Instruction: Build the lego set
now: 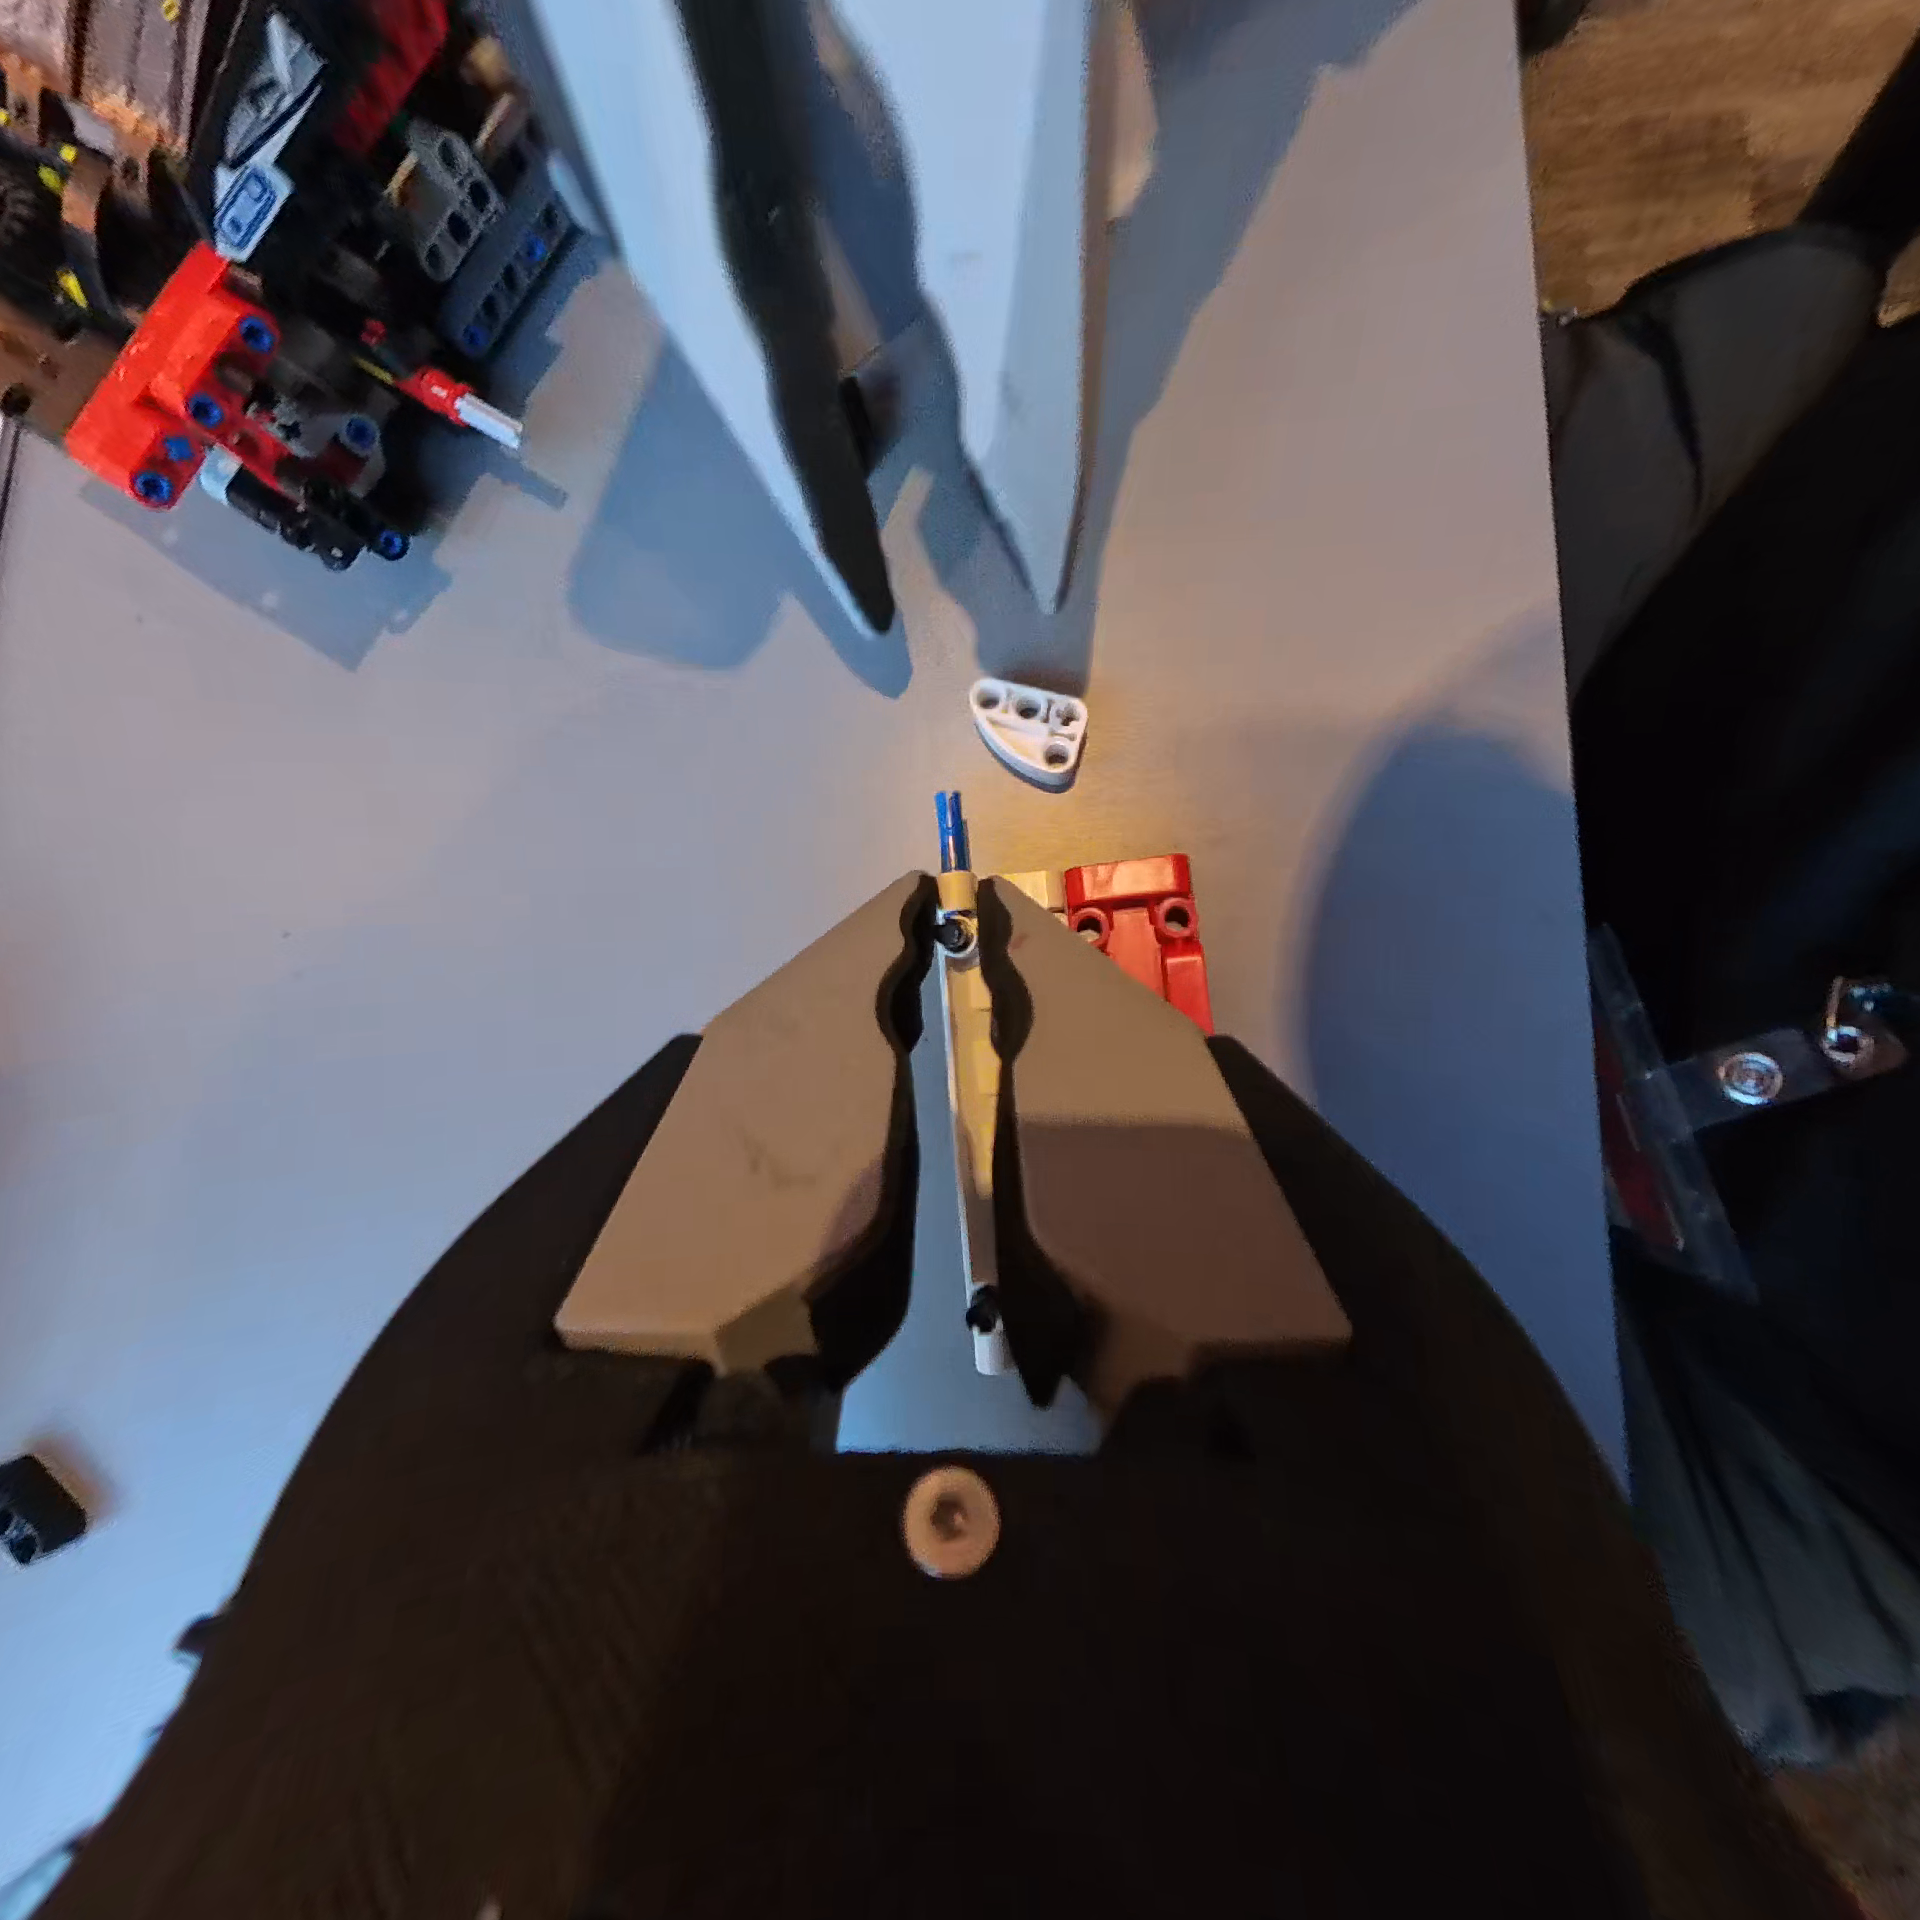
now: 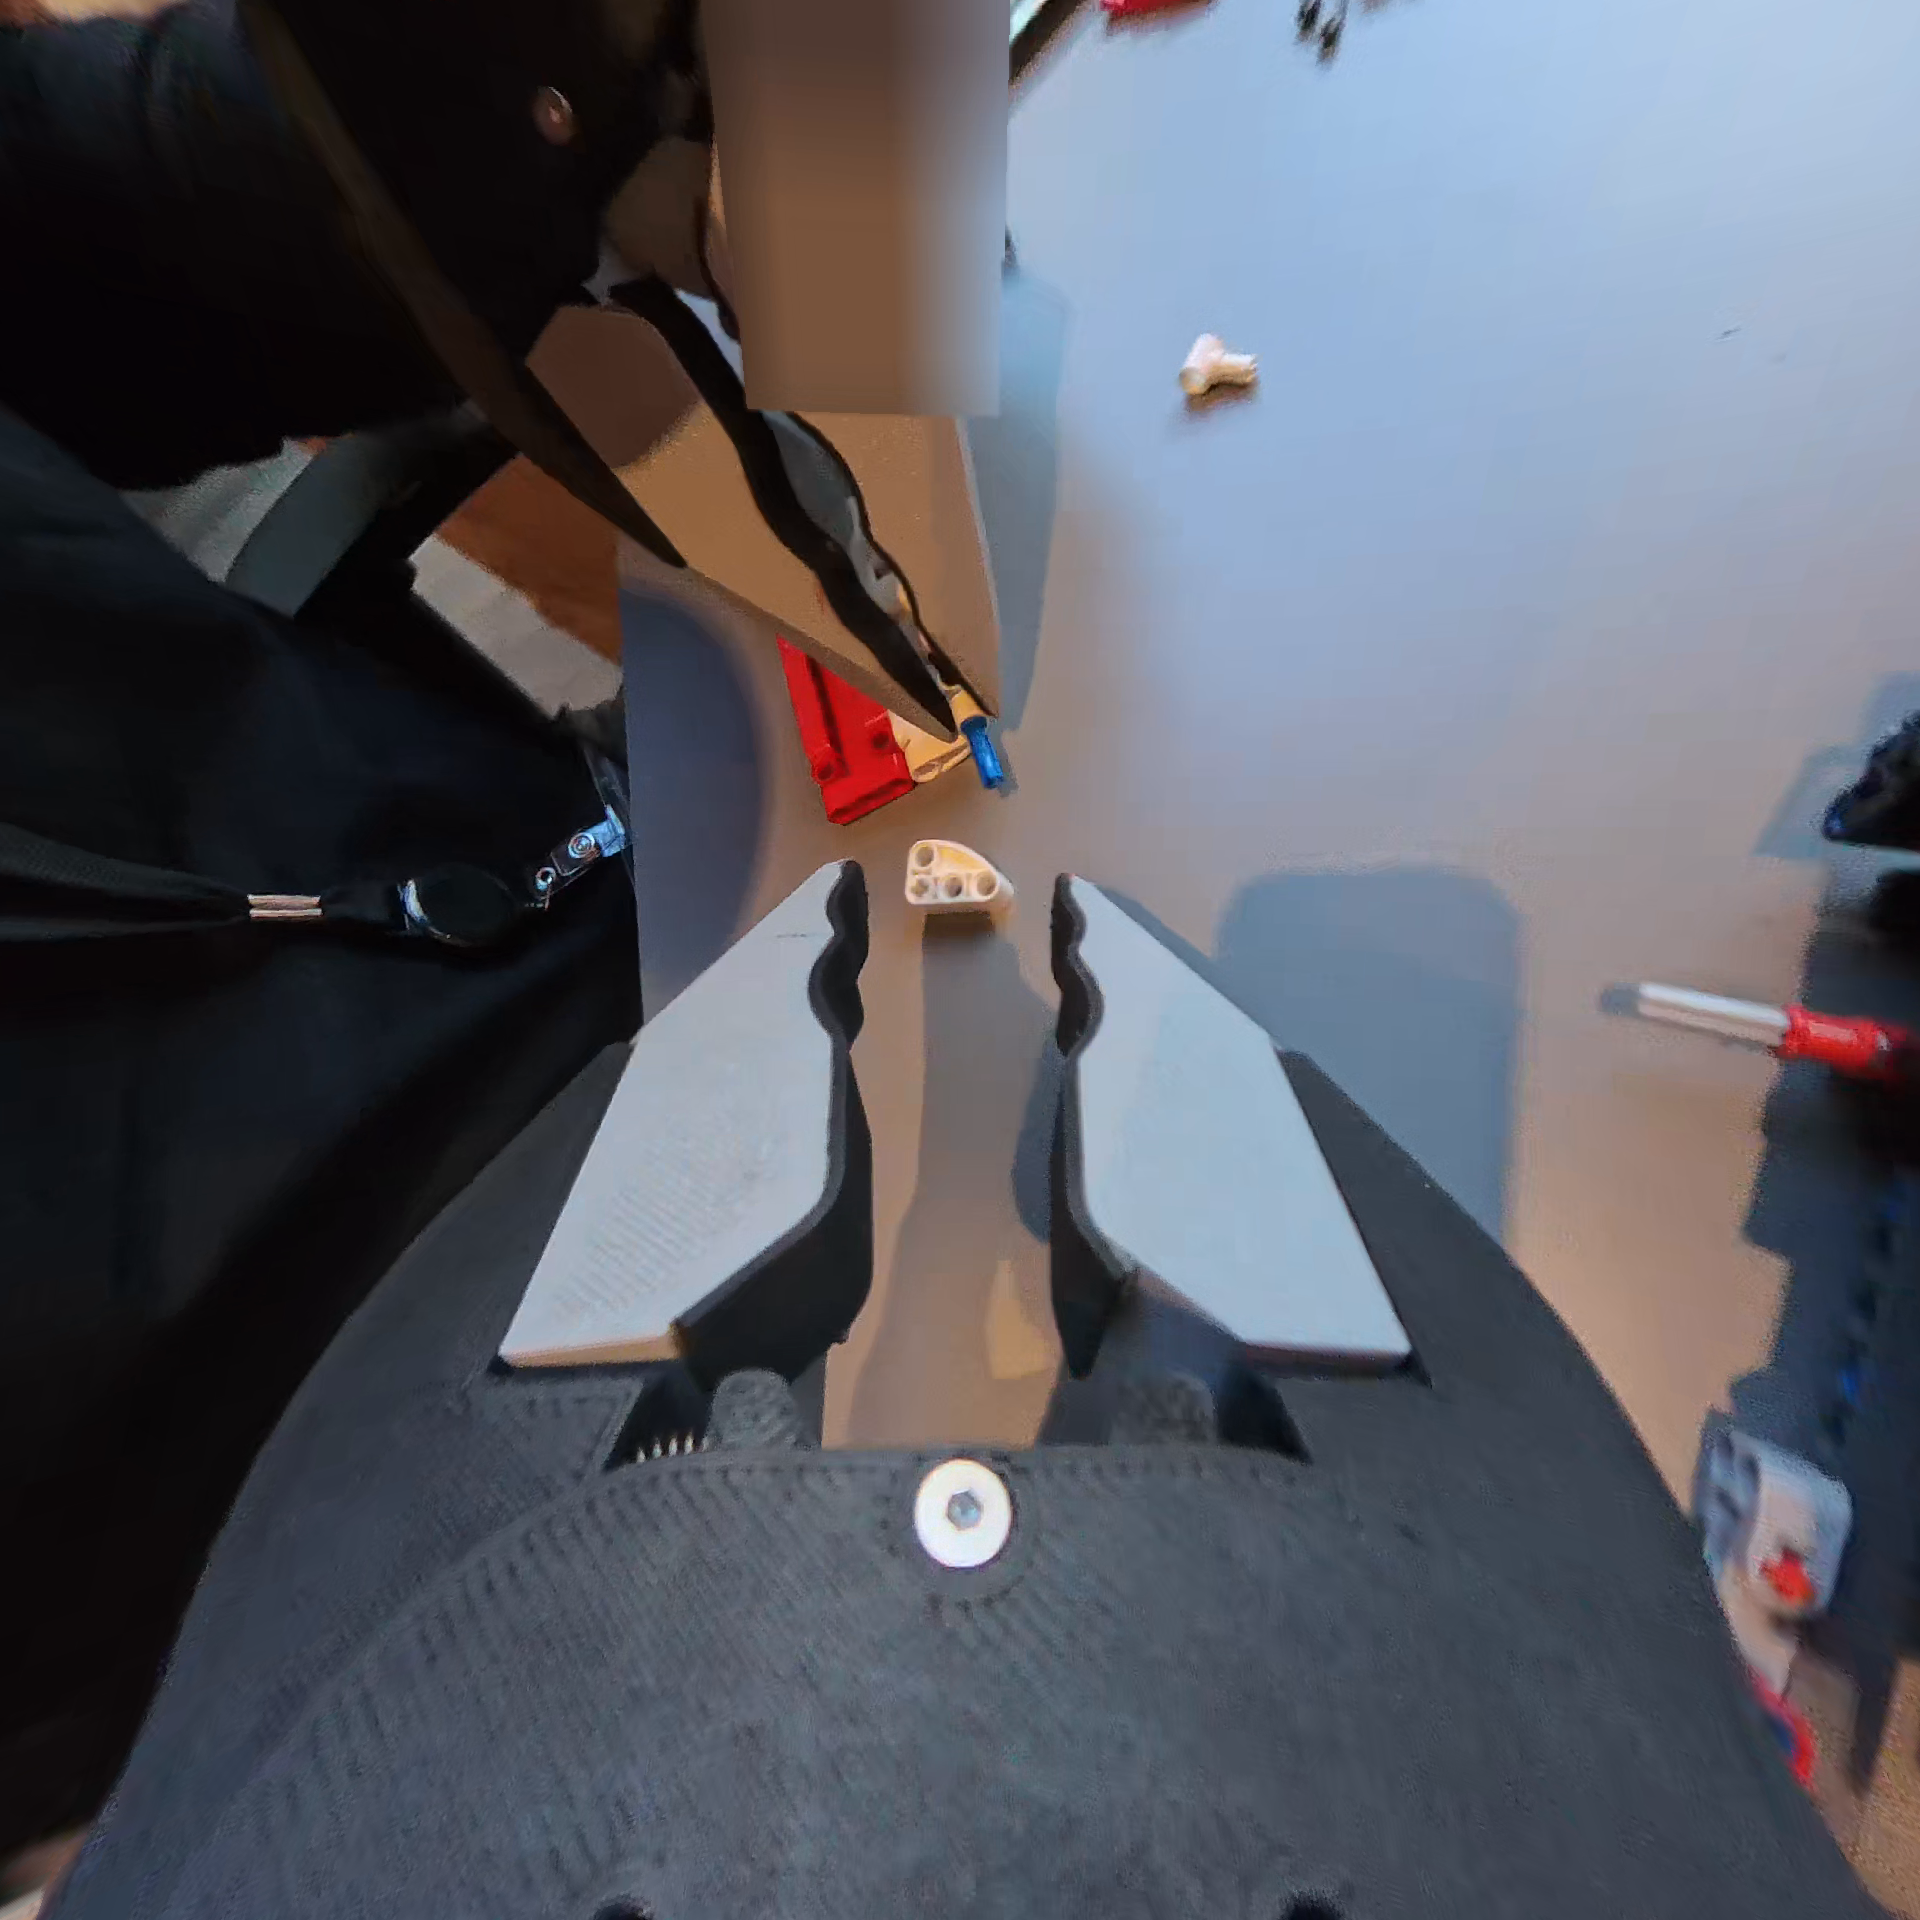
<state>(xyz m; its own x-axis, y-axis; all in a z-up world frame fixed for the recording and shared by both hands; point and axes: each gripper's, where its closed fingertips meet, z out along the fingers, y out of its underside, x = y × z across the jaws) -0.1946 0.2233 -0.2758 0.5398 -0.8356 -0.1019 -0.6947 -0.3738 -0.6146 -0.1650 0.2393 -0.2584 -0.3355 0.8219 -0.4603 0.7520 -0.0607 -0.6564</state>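
Left to right across the left wrist view: a partly built model of red, black and grey beams with blue pins stands at the far left of the smooth grey table; a loose black piece lies near the lower left edge.

The left gripper is angled low over the table, its grey wedge-shaped fingers with wavy black inner pads closed tight on a slim white beam carrying a tan sleeve and a blue pin that projects past the tips. Just right of the tips, a red panel piece lies flat.

Ahead of the pin, apart from it, a small white triangular plate with round holes rests on the table.

The right gripper points down toward that plate, jaws parted to a moderate gap and holding nothing; the plate sits just beyond the tips, between them.

No containers are visible.
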